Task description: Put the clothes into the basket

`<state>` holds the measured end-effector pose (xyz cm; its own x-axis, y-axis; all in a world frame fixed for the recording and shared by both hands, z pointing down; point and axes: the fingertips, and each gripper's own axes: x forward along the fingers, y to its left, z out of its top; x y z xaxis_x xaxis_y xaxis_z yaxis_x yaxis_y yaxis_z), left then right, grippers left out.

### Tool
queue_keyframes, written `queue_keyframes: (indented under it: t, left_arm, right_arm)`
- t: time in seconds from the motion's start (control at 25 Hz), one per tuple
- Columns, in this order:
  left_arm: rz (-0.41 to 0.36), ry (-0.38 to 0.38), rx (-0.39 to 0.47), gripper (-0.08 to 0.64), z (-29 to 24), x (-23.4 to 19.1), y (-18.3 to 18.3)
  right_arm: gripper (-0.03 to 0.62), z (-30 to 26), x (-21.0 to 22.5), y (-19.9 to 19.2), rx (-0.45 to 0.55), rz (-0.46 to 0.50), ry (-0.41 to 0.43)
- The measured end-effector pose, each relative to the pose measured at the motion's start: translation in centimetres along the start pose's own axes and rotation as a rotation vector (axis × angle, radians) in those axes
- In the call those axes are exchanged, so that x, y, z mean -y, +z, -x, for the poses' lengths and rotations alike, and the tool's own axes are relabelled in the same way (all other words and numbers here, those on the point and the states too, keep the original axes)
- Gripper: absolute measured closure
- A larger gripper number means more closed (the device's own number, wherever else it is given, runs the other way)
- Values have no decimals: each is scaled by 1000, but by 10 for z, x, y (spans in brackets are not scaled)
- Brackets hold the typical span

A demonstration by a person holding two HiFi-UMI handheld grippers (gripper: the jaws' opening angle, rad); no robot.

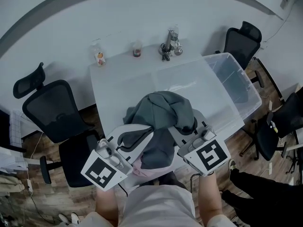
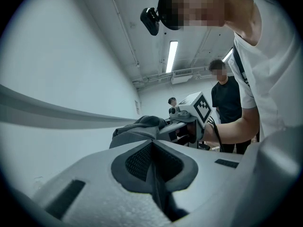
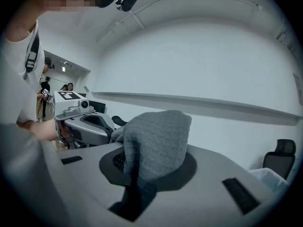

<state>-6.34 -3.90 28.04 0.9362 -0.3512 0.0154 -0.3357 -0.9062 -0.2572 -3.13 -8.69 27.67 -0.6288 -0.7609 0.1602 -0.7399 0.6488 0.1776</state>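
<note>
I had the grey garment (image 1: 163,110) hanging between the two sets of jaws, clear of the white tabletop (image 1: 123,89).

In the left gripper view, the jaws of the left gripper (image 2: 152,148) were drawn together. A thin dark strip ran down the seam between them; it looked like a pinched fold of the garment (image 2: 142,126), though the view there was dim. The rest of the cloth bunched up just past the jaw tips. Beyond that bunch the right gripper (image 2: 189,122) faced back toward me, in a bare forearm's hand.

In the right gripper view, the right gripper (image 3: 139,162) had its jaws closed on the knit fabric. The garment (image 3: 158,141) rose out of the gap between the jaws and humped over their tips, covering much of the dark pads. The left gripper (image 3: 90,126) sat just beyond it, to the left of the jaws.

From the head view, the left gripper (image 1: 135,138) and right gripper (image 1: 182,131) pointed inward at each other, with the cloth heaped over both sets of tips and a flap drooping between them. The basket (image 1: 251,91), a clear plastic bin, sat on the tabletop well apart from the jaws, out past the right gripper's far side. Its corner also showed low at the right of the right gripper view (image 3: 270,176).
</note>
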Motion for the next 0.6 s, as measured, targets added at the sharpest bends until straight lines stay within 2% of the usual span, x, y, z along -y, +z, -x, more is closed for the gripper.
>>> queue_keyframes:
  t: [0.6]
  left_arm:
    - [-87,-33,47,555,-63,-6,42]
  right_arm:
    - [520,40,72,49,135,53,-82]
